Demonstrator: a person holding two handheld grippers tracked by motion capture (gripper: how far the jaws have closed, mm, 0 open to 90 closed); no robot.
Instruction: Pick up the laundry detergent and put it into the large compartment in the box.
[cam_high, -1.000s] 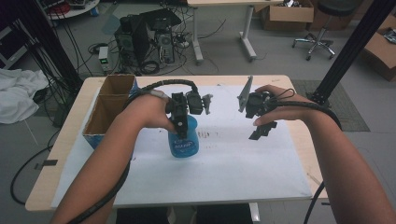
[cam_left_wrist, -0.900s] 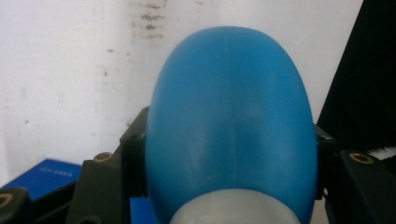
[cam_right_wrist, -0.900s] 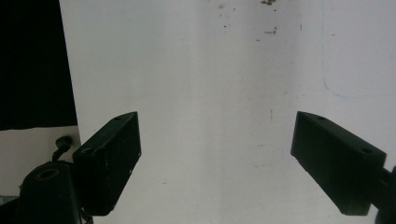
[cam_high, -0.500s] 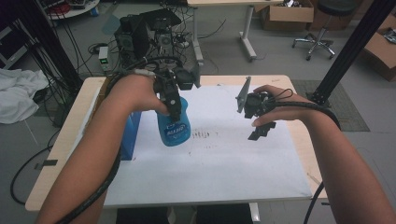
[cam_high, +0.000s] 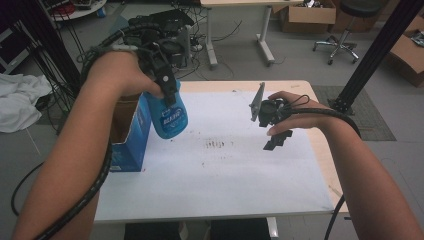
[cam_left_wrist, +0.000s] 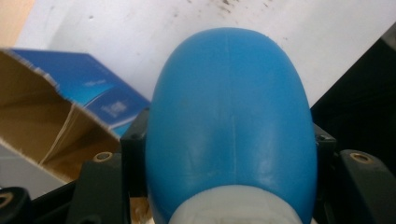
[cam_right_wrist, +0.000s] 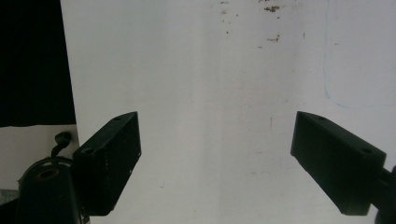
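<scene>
A: Status of the grippers?

B: Left gripper clamped on the blue bottle, held in the air beside the open box. Right gripper jaws apart, empty, over the white sheet.

A: Handling advice?

B: Keep the bottle upright, clear the box rim, lower it straight in.

A: Surface and room?

B: Sheet is spotted with marks; cables and a chair stand beyond the table.
</scene>
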